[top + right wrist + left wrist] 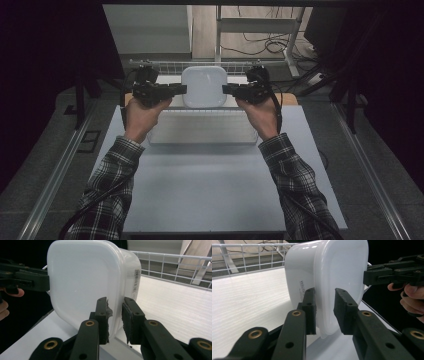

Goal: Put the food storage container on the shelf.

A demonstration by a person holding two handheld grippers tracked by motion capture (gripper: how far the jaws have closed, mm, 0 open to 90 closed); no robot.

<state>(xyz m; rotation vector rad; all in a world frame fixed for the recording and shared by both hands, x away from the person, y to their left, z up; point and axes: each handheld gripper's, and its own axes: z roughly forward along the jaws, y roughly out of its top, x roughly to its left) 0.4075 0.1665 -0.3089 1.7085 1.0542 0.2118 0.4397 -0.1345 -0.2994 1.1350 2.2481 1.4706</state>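
A white plastic container with rounded corners hangs on edge between my two grippers, its broad face turned toward the high camera. My left gripper grips its left rim; in the left gripper view the jaws are shut on the rim of the container. On the opposite side, my right gripper pinches the other rim. There the jaws close on the edge of the container, beside a barcode label. Each gripper view shows the other gripper at the far rim.
Under the container lies a white shelf surface ringed by a wire rail. A shallow wire basket sits just in front on the white table. Beyond the table are a desk frame and floor cables.
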